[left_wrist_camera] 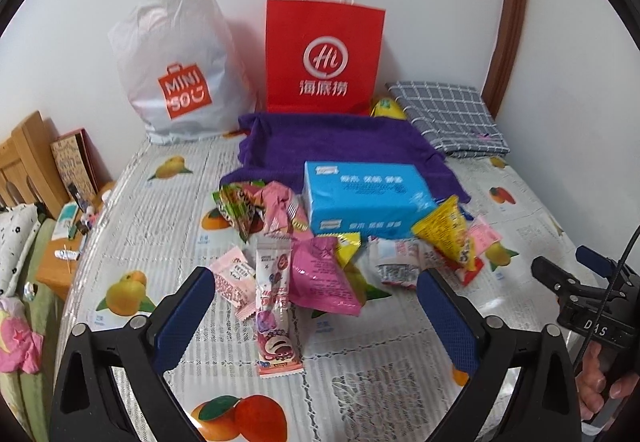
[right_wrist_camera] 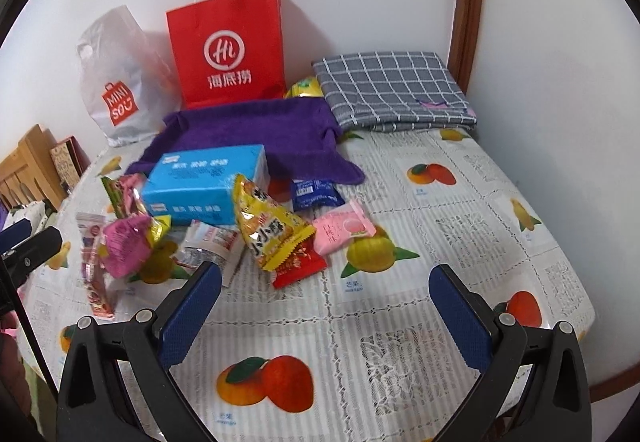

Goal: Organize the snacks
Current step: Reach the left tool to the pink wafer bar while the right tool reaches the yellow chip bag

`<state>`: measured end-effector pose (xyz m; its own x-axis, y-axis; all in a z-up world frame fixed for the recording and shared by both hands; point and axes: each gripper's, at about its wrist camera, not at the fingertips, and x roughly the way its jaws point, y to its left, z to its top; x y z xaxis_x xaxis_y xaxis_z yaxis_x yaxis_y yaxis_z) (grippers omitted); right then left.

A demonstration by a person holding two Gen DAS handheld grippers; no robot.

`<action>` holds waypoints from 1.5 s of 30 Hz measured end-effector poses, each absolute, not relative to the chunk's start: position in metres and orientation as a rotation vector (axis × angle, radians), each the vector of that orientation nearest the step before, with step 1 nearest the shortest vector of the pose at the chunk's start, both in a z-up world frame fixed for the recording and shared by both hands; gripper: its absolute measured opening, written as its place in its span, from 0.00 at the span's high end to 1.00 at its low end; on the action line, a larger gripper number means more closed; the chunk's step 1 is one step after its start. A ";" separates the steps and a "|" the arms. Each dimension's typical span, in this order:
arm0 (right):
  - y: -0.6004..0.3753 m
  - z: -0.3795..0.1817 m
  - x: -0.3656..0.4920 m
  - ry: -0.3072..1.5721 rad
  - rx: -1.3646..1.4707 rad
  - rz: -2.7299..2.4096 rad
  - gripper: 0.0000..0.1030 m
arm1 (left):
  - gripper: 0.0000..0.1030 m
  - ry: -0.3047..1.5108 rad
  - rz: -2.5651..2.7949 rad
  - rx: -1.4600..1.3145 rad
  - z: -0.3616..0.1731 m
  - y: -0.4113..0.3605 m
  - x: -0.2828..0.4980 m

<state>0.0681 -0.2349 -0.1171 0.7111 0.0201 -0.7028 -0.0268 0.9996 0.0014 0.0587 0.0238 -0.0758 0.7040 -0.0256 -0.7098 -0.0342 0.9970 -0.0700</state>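
Note:
A heap of snack packets lies mid-table around a blue box point(left_wrist_camera: 366, 197) point(right_wrist_camera: 208, 185). Among them are a long pink strawberry bar point(left_wrist_camera: 275, 306), a magenta pouch point(left_wrist_camera: 324, 276) point(right_wrist_camera: 124, 248), a yellow pouch point(left_wrist_camera: 446, 234) point(right_wrist_camera: 266, 228), a pale pink peach packet point(right_wrist_camera: 342, 228), a red packet point(right_wrist_camera: 298, 264) and a dark blue packet point(right_wrist_camera: 314, 193). My left gripper point(left_wrist_camera: 316, 280) is open just above the strawberry bar and magenta pouch. My right gripper point(right_wrist_camera: 324, 276) is open over bare cloth, right of the red packet. Neither holds anything.
A red paper bag point(left_wrist_camera: 324, 57) point(right_wrist_camera: 228, 45) and a white plastic bag point(left_wrist_camera: 180, 69) point(right_wrist_camera: 118, 81) stand against the wall. A purple towel point(left_wrist_camera: 340, 141) point(right_wrist_camera: 256, 133) and folded checked cloth point(left_wrist_camera: 448, 113) point(right_wrist_camera: 392, 89) lie behind the snacks. Wooden furniture point(left_wrist_camera: 24, 157) is at left.

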 end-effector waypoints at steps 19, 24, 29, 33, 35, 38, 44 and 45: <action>-0.231 -0.165 0.131 0.852 0.081 0.205 0.11 | 0.05 0.878 0.042 -0.153 -0.125 0.077 0.082; -0.201 -0.175 0.161 0.867 0.022 0.251 0.11 | 0.05 0.892 0.051 -0.162 -0.131 0.090 0.079; -0.179 -0.188 0.180 0.909 -0.082 0.263 0.31 | 0.05 0.901 0.063 -0.168 -0.136 0.101 0.075; -0.173 -0.184 0.171 0.864 -0.160 0.257 0.42 | 0.05 0.897 0.022 -0.204 -0.140 0.101 0.075; -0.176 -0.177 0.163 0.851 -0.151 0.277 0.44 | 0.05 0.899 -0.007 -0.211 -0.142 0.097 0.076; -0.187 -0.163 0.146 0.809 -0.136 0.275 0.45 | 0.05 0.907 -0.041 -0.201 -0.147 0.084 0.079; -0.217 -0.154 0.124 0.793 -0.067 0.232 0.47 | 0.10 0.925 -0.061 -0.129 -0.156 0.058 0.086; -0.221 -0.153 0.121 0.793 -0.058 0.222 0.49 | 0.14 0.924 -0.061 -0.124 -0.157 0.056 0.086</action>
